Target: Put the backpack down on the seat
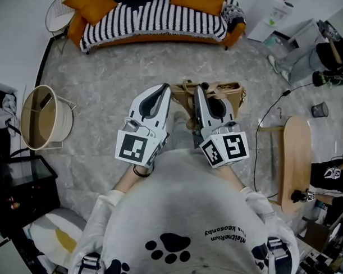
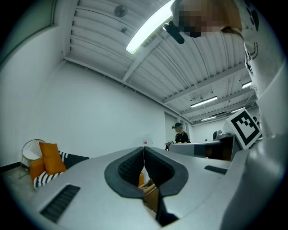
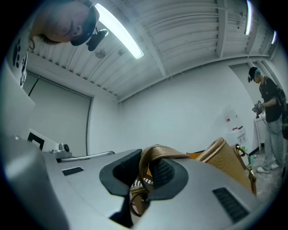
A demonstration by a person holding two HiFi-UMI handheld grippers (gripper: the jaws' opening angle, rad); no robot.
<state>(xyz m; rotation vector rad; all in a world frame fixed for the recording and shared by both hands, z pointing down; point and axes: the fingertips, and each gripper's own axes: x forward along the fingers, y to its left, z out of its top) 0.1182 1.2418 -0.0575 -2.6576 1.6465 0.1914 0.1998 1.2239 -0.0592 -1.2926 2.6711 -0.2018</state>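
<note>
Head view: the tan leather backpack (image 1: 232,96) hangs well short of the black-and-white striped sofa (image 1: 153,18), just under the left tool (image 1: 163,88) and right tool (image 1: 202,87). Left gripper view: the left tool's jaws are pressed together, with the backpack just below. Right gripper view: the right tool pinches the backpack's tan strap (image 3: 155,152).

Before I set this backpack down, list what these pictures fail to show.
Backpack: in the head view, mostly hidden behind the right gripper.
Left gripper: jaws together, but its own pads hide whether a strap is pinched, left gripper view.
Sofa: its back is cut off by the head view's top edge.
</note>
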